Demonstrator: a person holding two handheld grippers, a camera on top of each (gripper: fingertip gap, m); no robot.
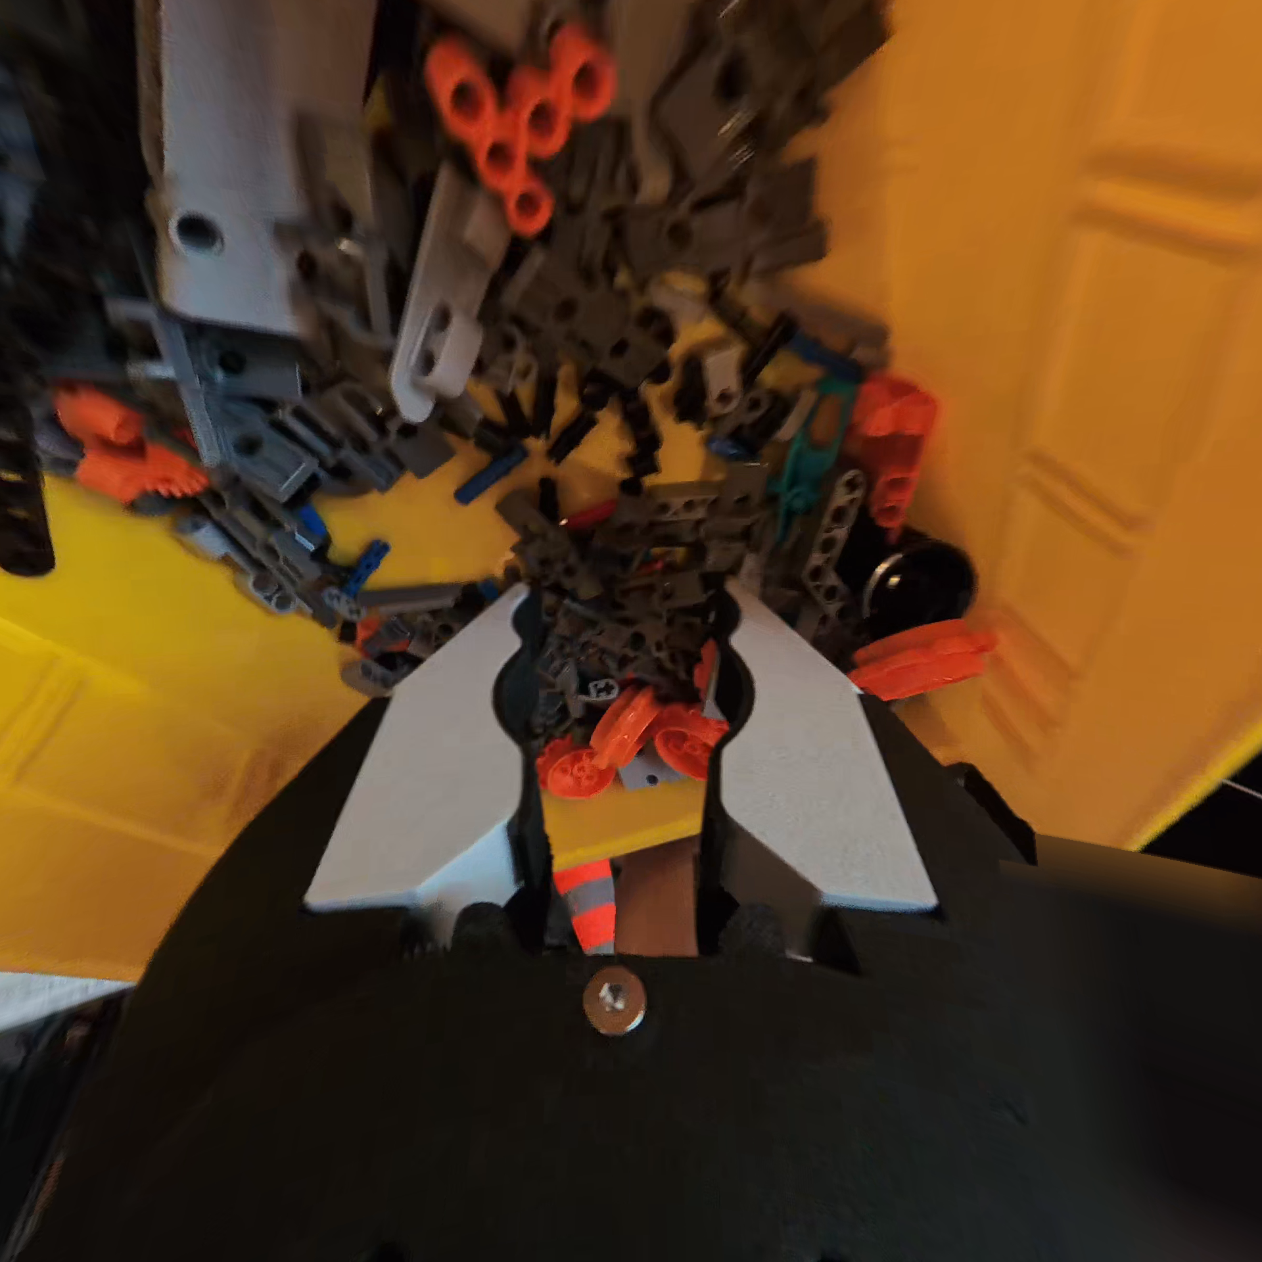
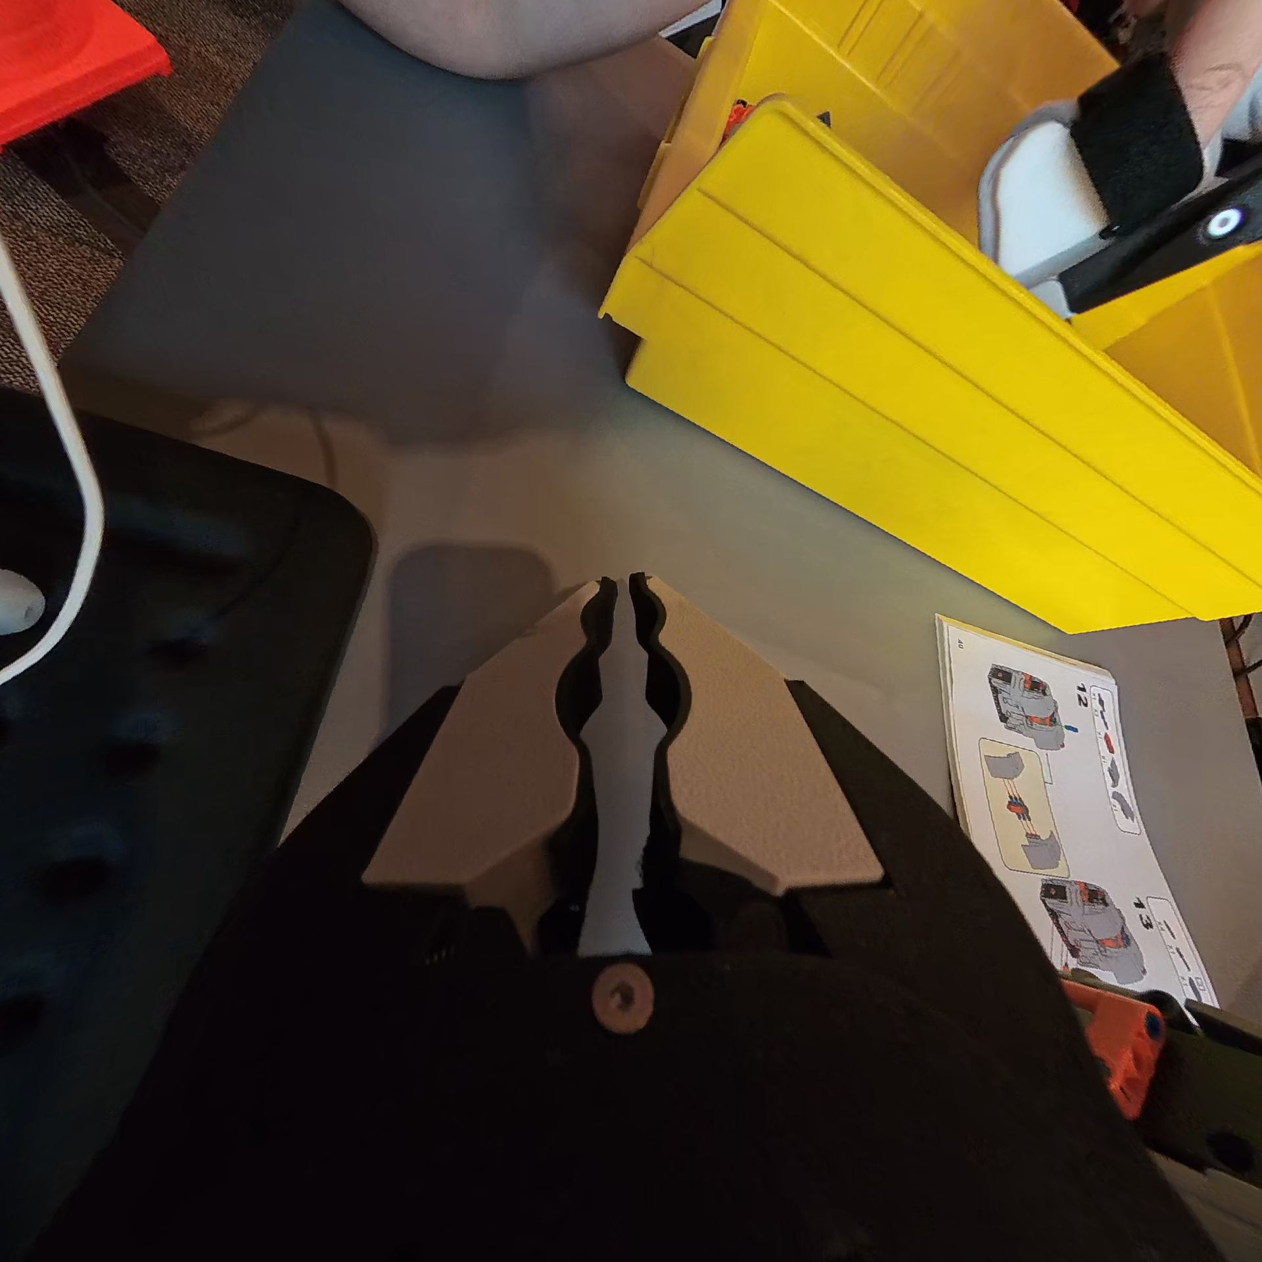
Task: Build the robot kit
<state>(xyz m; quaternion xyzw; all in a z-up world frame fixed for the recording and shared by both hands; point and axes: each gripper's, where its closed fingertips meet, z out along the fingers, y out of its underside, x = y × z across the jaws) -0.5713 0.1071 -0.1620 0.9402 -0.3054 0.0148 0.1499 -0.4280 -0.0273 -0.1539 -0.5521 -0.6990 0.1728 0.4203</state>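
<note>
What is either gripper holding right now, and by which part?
Nothing. The left gripper is open over the loose building pieces in the yellow bin. The right gripper is nearly closed above the table, with nothing between its fingers.

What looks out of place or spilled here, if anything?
Nothing stands out. The building parts lie loose in a heap, but all inside the yellow bin, with none seen spilled on the table. The booklet lies flat beside the bin. The left view is blurred, so fine damage cannot be judged.
</note>
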